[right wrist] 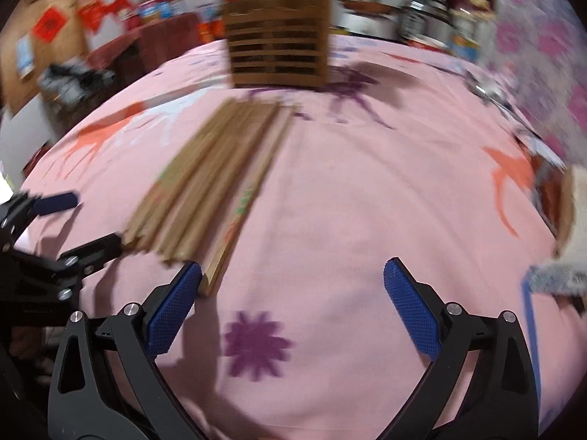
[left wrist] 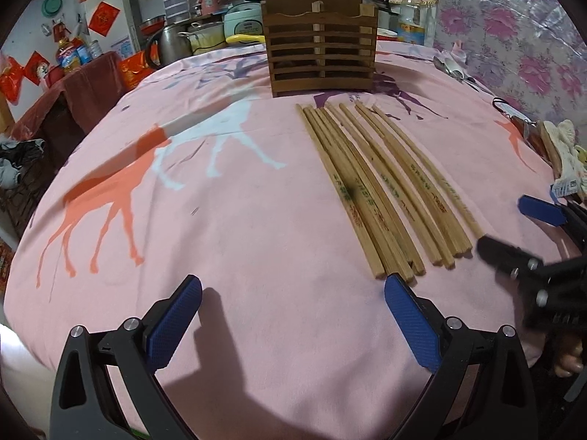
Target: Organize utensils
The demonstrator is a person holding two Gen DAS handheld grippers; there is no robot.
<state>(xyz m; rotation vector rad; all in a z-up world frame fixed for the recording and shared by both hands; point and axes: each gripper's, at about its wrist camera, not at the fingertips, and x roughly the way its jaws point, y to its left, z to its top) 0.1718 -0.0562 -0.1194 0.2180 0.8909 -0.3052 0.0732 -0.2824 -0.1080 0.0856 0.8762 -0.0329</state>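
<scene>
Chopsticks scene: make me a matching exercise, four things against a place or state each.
Things:
1. chopsticks
2. wooden holder
3. left gripper
4. right gripper

States:
A. stands upright at the far end of the pink cloth
B. lie side by side, flat
C. open, one pad by the nearest chopstick end; view blurred
D. open, left of the chopsticks' near ends

Pairs: 1-B, 2-A, 3-D, 4-C

A pink cloth (left wrist: 256, 201) printed with orange and white horses is covering the table, and a floral sheet (left wrist: 513, 36) is hanging at the right. Red paper decorations (left wrist: 104, 18) are sticking to the white wall at the left, while pots (left wrist: 205, 36) and bottles (left wrist: 414, 18) are crowding the space behind the table.
</scene>
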